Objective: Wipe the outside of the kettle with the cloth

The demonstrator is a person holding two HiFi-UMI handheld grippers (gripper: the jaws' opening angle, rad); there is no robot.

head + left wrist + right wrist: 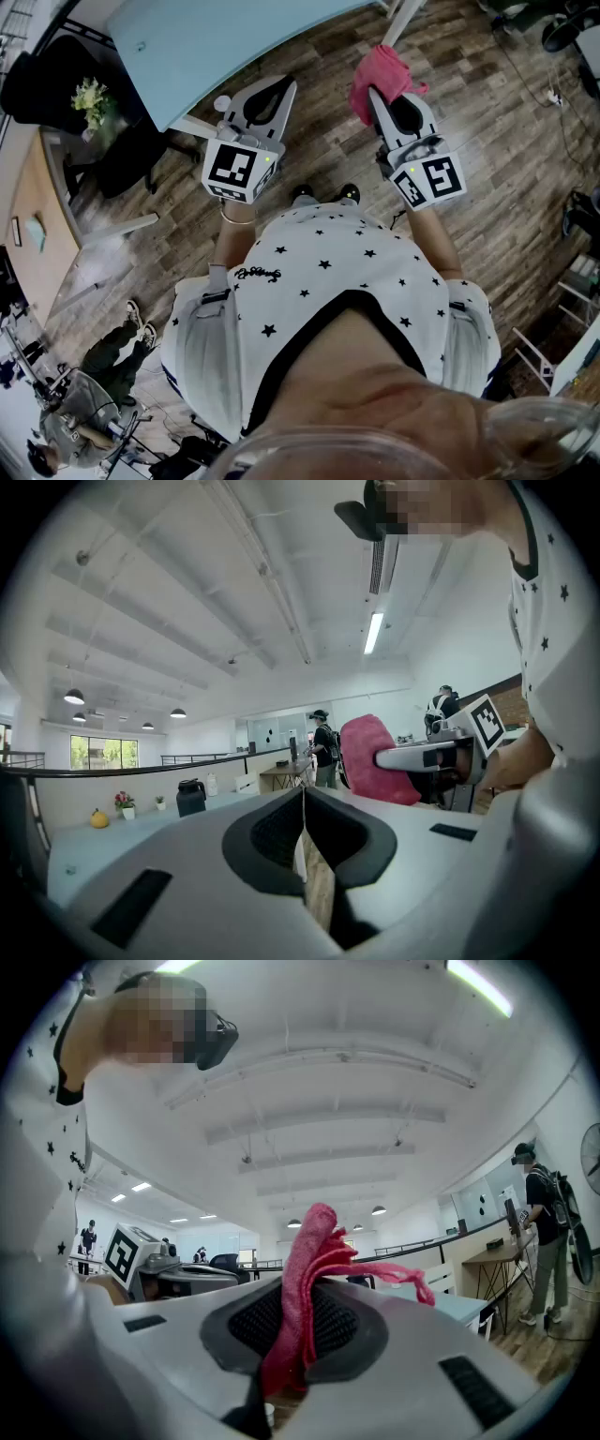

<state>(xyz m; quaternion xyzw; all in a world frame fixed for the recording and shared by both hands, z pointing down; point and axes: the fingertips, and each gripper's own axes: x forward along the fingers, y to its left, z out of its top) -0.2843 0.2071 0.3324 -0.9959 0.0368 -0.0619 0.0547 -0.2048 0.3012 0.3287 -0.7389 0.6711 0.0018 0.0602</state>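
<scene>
**Head view with both gripper views.** The light blue table (216,42) is shown at upper left, above a wood-pattern floor (487,169). On the table top, towards its far end, a dark kettle (190,797) is seen standing upright in the left gripper view, well apart from both grippers. The left gripper (284,86) is held just off the table's near edge. Its jaws are brought together with nothing between them, and only a thin seam is left. Farther right of the table, over the floor, the pink cloth (382,67) is seen bunched and standing up past the jaw tips. It is clamped between the jaws of the right gripper (378,97), with one loose corner trailing to the side away from the table.
</scene>
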